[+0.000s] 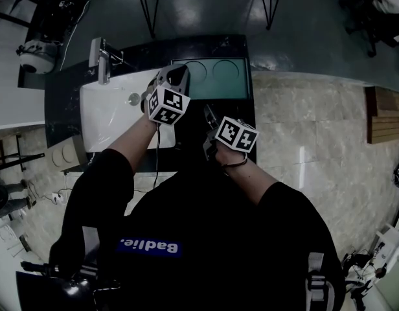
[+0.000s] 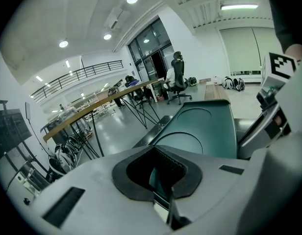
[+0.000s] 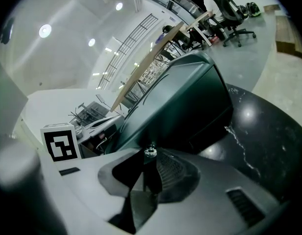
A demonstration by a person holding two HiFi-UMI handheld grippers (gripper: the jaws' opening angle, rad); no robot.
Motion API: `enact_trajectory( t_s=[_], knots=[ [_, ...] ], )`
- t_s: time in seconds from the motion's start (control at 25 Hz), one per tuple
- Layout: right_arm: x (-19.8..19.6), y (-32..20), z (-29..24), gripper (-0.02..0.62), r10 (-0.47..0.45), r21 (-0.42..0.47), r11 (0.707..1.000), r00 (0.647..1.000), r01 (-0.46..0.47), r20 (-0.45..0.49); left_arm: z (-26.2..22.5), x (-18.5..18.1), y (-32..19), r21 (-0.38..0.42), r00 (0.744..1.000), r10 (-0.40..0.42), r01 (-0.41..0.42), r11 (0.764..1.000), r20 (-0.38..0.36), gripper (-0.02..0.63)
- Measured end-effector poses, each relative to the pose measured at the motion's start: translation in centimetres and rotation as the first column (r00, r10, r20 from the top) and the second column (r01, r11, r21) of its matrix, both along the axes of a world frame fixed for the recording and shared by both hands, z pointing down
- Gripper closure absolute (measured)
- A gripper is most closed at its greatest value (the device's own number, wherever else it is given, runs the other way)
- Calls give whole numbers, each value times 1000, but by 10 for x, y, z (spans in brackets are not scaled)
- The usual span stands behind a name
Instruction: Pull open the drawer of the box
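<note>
Bench [image 1: 63,102] of black veined stone carries everything here. At its left end a white rectangular sink [image 1: 115,112] is set into it, with a chrome tap [image 1: 101,60] standing at the far left corner of the sink.

Just right of the sink, the left gripper [image 1: 179,74] reaches forward to the near left edge of the dark teal rectangular box [image 1: 216,76]. In the left gripper view its jaws are drawn close, and a strip of teal sits in the narrow gap between them, so the left gripper [image 2: 161,185] is clamped on the edge of the box [image 2: 205,126]. The flat top of the box (two round outlines are pressed into it) stretches away ahead of the jaws.

The box stands on the bench to the right of the sink, with its front face towards the person.

Further right, the right gripper [image 1: 209,116] points at that front face. In the right gripper view, the jaws of the right gripper [image 3: 148,161] are pinched together on a small silvery knob [image 3: 150,152] at their tips, with the dark front of the box [image 3: 185,97] directly behind it. Whether the drawer has come out at all I cannot tell. To the right of the jaws lies the shiny black bench [image 3: 259,131].

Beyond the right end of the bench is pale marbled floor [image 1: 303,128].
</note>
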State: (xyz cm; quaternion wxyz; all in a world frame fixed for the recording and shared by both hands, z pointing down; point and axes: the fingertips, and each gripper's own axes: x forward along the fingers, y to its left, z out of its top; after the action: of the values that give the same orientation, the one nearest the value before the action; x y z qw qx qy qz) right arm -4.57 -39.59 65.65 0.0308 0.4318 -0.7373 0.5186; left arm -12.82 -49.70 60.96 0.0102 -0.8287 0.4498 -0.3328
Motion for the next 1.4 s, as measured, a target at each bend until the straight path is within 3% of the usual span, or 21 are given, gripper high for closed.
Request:
enact_trajectory(
  t_s=[0.4, 1.4],
  knots=[
    [2, 5, 1, 528, 4, -17, 1000, 1000, -4, -13, 2, 1, -1, 3, 1000, 10, -10, 1000, 16, 604],
    [9, 78, 5, 528, -31, -52, 998, 999, 29, -44, 2, -1, 2, 22, 1000, 11, -11, 1000, 8, 604]
  ],
)
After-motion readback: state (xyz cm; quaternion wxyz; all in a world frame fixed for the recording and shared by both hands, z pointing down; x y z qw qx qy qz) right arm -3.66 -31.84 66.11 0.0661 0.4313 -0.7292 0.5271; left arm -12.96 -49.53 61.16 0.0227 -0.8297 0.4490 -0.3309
